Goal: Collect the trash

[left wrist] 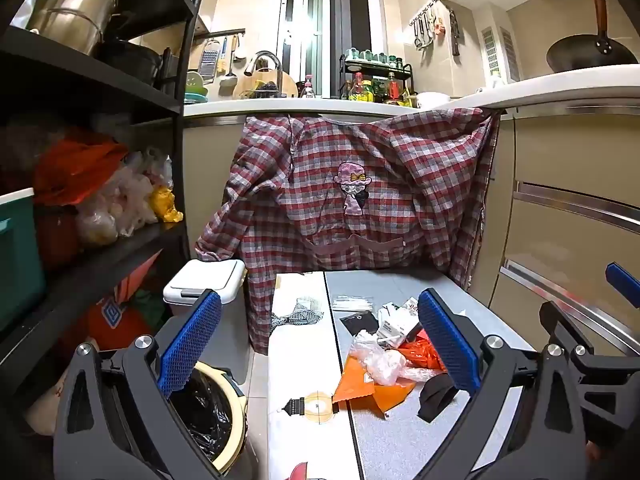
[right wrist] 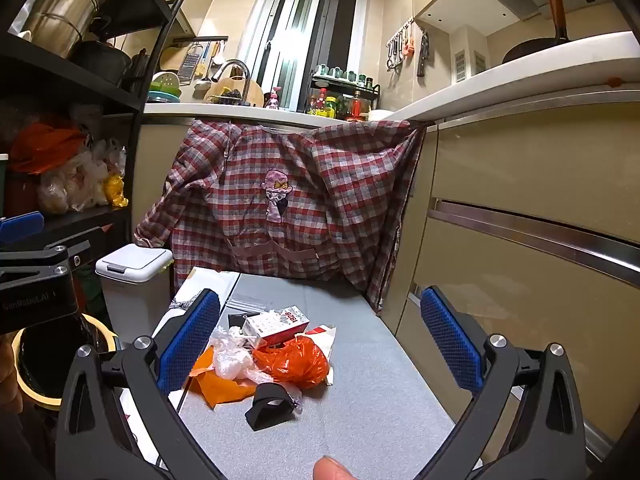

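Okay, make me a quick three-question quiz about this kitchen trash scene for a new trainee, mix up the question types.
1. True or false: the right tongs are shut on the orange plastic bag.
2. Multiple choice: where does the round bin with the black liner stand relative to the grey mat holding the trash? A) on the left B) on the right C) on the counter
3. Fill the blank: the checked garment hangs from the edge of the ____.

Key:
1. False; both the left tongs and the right stand open, holding nothing.
2. A
3. counter
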Demonstrator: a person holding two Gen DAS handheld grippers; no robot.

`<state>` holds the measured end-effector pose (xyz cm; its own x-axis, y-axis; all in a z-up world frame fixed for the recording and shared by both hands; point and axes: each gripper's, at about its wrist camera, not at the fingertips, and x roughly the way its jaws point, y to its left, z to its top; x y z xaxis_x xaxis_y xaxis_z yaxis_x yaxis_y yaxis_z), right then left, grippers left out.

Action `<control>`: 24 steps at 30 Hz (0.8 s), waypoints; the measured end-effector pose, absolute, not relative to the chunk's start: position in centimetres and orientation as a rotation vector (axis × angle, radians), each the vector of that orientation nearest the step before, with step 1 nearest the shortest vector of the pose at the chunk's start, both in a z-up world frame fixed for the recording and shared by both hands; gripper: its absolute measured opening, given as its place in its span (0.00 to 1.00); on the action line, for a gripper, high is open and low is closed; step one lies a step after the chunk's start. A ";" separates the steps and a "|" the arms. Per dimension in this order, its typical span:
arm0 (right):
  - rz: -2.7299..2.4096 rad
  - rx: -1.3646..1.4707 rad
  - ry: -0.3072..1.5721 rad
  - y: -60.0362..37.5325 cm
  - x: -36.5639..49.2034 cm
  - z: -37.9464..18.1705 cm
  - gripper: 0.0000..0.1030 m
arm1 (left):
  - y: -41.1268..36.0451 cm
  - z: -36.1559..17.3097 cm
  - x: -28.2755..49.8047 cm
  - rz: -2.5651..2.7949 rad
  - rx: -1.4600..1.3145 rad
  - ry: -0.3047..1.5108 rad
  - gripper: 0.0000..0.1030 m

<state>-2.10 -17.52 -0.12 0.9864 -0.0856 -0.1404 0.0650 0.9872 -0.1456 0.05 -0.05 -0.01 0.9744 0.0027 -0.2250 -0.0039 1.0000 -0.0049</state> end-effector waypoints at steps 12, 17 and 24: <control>-0.077 -0.140 0.145 -17.4 -2.2 0.2 0.95 | -0.1 0.0 0.0 0.003 -0.006 0.220 0.93; -0.080 -0.137 0.141 -17.5 -2.3 0.2 0.95 | -0.1 0.0 0.0 0.002 -0.006 0.217 0.93; -0.079 -0.138 0.142 -17.4 -2.3 0.2 0.95 | 0.0 0.0 0.0 0.003 -0.007 0.219 0.93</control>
<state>-2.31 -17.42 0.16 0.9868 -0.0881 -0.1359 0.0685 0.9874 -0.1423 0.01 -0.04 0.00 0.9762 0.0022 -0.2168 -0.0038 1.0000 -0.0070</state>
